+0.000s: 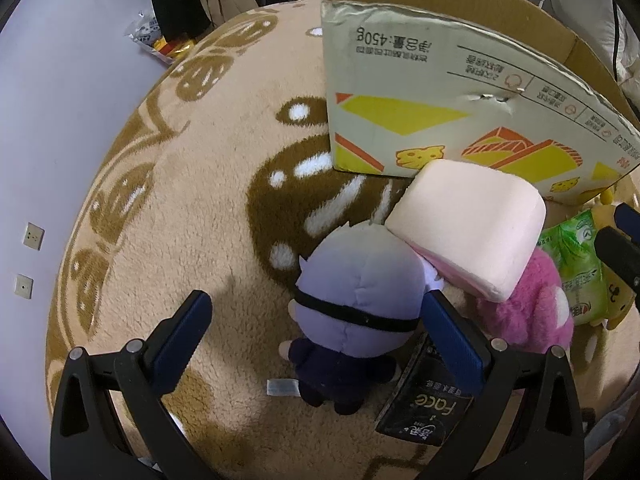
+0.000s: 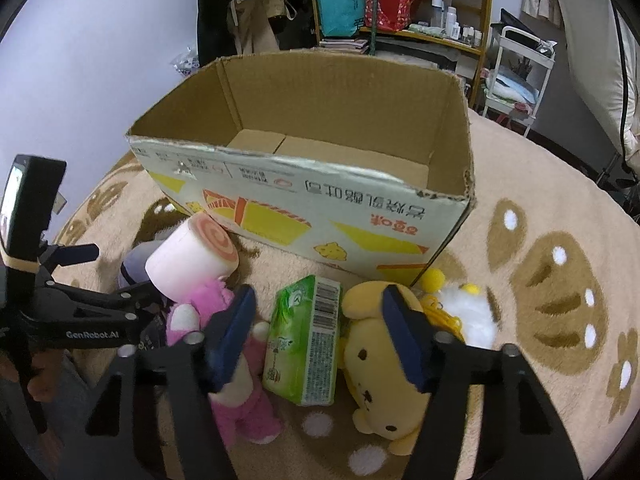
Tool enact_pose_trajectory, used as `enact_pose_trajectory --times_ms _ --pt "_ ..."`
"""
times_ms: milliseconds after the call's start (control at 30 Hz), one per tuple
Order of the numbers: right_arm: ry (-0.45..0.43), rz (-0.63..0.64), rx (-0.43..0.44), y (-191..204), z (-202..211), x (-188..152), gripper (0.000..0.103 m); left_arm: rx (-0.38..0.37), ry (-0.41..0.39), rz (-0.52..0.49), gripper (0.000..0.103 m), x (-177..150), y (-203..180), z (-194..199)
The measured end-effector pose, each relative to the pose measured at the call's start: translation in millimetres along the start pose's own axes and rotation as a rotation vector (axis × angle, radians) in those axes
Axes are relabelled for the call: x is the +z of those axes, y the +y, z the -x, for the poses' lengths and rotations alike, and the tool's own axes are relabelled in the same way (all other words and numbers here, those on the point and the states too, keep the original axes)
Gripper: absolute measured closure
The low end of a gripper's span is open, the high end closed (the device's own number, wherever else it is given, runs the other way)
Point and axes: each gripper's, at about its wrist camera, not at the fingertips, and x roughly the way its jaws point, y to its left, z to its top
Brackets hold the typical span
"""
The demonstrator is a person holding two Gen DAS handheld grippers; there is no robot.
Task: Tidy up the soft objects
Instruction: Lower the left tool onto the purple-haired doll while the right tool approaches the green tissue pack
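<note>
An open brown cardboard box [image 2: 320, 152] with yellow and orange print on its side stands on a beige plush rug [image 2: 520, 208] with brown bear markings; its inside shows only bare cardboard; a row of soft things lies on the rug just in front of it. The left gripper [image 1: 316, 332] hovers with its blue-padded fingers [image 1: 182, 334] spread wide and released, over a small doll with a lilac-grey head and dark navy body [image 1: 352, 300]; a pale pink roll-shaped cushion [image 1: 468, 228] leans against the box and rests on a fuzzy pink plush toy [image 1: 532, 316]; a black tissue packet [image 1: 424, 404] lies beside the doll. The right gripper [image 2: 320, 332] also stands open, holding nothing, above a green plastic tissue pack [image 2: 304, 340], between the pink toy and a yellow plush dog [image 2: 380, 364]; a white fluffy toy [image 2: 468, 312] lies past the dog.
</note>
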Motion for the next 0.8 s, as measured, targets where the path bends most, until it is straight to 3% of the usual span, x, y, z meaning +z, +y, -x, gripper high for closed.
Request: enact_pose_trajectory --times_ms 200,333,467,600,800 --pt "0.013 -0.014 0.032 -2 -1 1 0.041 -0.032 0.005 0.0 0.0 -1 -3 2" --pt "0.015 0.0 0.018 1 -3 1 0.041 -0.013 -0.012 -0.007 0.0 -2 -5 5" --pt "0.013 0.043 -0.018 7 -4 0 0.041 -0.049 0.021 0.014 0.0 -2 -3 1" --pt "0.019 0.059 0.004 11 -4 -1 0.06 -0.056 0.028 0.008 0.0 -2 -5 -1" --pt "0.078 -0.003 0.025 2 -14 -3 0.06 -0.062 0.079 0.009 0.0 -5 -7 -10"
